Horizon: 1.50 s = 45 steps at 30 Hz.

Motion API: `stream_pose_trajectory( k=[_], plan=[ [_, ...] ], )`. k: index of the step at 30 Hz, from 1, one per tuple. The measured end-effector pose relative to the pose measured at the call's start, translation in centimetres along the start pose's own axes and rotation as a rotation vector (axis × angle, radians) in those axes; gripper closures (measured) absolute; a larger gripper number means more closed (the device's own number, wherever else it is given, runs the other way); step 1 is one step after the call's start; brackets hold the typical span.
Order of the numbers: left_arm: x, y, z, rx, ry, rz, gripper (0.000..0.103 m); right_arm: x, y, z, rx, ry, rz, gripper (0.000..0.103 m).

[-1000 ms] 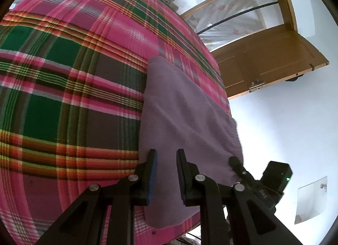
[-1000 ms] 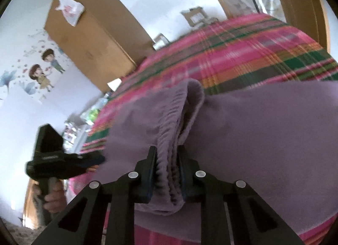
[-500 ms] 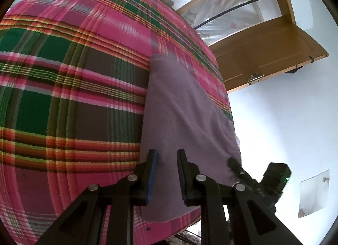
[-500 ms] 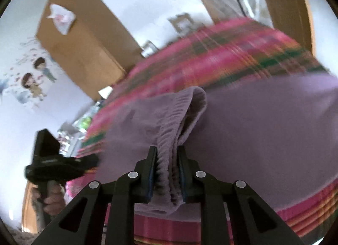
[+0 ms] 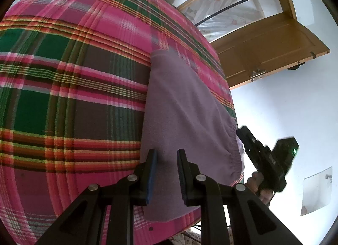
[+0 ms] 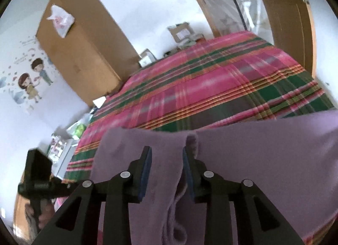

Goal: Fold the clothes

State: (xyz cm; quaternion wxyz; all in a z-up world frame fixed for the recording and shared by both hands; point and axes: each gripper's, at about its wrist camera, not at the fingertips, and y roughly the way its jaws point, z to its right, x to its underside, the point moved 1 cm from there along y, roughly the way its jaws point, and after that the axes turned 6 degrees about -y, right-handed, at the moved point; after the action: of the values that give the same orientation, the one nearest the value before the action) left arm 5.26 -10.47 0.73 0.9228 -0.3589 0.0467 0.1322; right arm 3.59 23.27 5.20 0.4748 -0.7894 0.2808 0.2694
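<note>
A purple garment (image 5: 181,107) lies folded in a long strip near the right edge of the plaid bedspread (image 5: 63,76). My left gripper (image 5: 166,156) hovers over its near end, jaws a little apart, with flat cloth showing through the gap and nothing pinched. My right gripper (image 6: 166,154) is opening its jaws above the same garment (image 6: 264,160). The gathered waistband (image 6: 191,141) lies slack beside the right pad, and neither pad presses on it. In the left wrist view the right gripper (image 5: 240,133) sits at the garment's right edge, held by a hand (image 5: 257,181).
A wooden door (image 5: 264,44) stands open to the right of the bed. Against the far wall is a tall wooden wardrobe (image 6: 80,55) with a plastic bag (image 6: 61,19) on top. Cardboard boxes (image 6: 181,31) sit behind the bed's far end. The bed's edge runs close under the garment.
The right jaws have spread and let go of the bunched waistband, which has dropped flat. The right gripper has drawn back from the bed. The left gripper has stayed put.
</note>
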Motion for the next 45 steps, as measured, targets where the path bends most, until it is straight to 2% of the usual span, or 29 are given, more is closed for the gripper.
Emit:
stream_pose_trajectory(
  k=[3, 5, 6, 7, 8, 11, 13, 17, 19, 21, 23, 29, 37, 43, 45],
  plan=[
    [-0.1, 0.1, -0.1, 0.000, -0.003, -0.007, 0.084, -0.7, 2.1, 1.4, -0.025, 0.064, -0.055, 0.073],
    [-0.1, 0.0, -0.2, 0.002, -0.004, -0.010, 0.084, -0.9, 2.9, 1.6, -0.066, 0.088, -0.077, 0.084],
    [-0.1, 0.0, -0.2, 0.003, -0.004, -0.011, 0.084, -1.0, 2.8, 1.5, -0.069, 0.079, -0.069, 0.085],
    [-0.1, 0.0, -0.2, 0.004, -0.005, -0.011, 0.084, -1.0, 2.8, 1.4, -0.071, 0.070, -0.062, 0.093],
    [-0.1, 0.1, -0.2, 0.004, -0.003, -0.015, 0.084, -1.1, 2.7, 1.2, -0.074, 0.061, -0.054, 0.095],
    [-0.1, 0.3, -0.4, 0.010, -0.003, -0.022, 0.084, -1.5, 2.2, 1.0, -0.060, 0.044, -0.010, 0.097],
    [0.0, 0.3, -0.4, 0.012, -0.002, -0.027, 0.084, -1.9, 2.1, 1.6, -0.016, 0.060, 0.021, 0.097],
    [-0.2, 0.4, -0.6, 0.015, -0.001, -0.033, 0.084, -1.2, 3.9, 2.2, 0.030, 0.080, -0.042, 0.096],
    [-0.2, 0.3, -0.7, 0.017, -0.002, -0.035, 0.084, -0.9, 4.1, 2.0, 0.070, 0.042, -0.044, 0.092],
    [-0.1, 0.2, -0.7, 0.017, -0.003, -0.034, 0.084, -0.8, 4.0, 1.8, 0.075, 0.024, -0.049, 0.091],
    [-0.1, 0.0, -0.8, 0.018, -0.005, -0.033, 0.084, -0.8, 3.1, 1.7, 0.072, 0.022, -0.045, 0.083],
    [0.2, -0.1, -0.8, 0.018, -0.005, -0.028, 0.084, 0.6, -0.7, 0.7, 0.043, -0.010, 0.010, 0.079],
    [0.7, -0.7, -0.3, 0.001, 0.010, -0.020, 0.084, 3.9, -3.4, -4.3, 0.095, -0.264, 0.051, 0.076],
    [1.1, -1.0, -0.5, 0.000, 0.014, -0.018, 0.083, 7.2, -2.2, -5.1, 0.262, -0.410, -0.012, 0.075],
    [1.3, -1.1, -0.5, -0.003, 0.016, -0.019, 0.083, 8.0, -2.3, -4.8, 0.270, -0.417, -0.005, 0.075]
  ],
)
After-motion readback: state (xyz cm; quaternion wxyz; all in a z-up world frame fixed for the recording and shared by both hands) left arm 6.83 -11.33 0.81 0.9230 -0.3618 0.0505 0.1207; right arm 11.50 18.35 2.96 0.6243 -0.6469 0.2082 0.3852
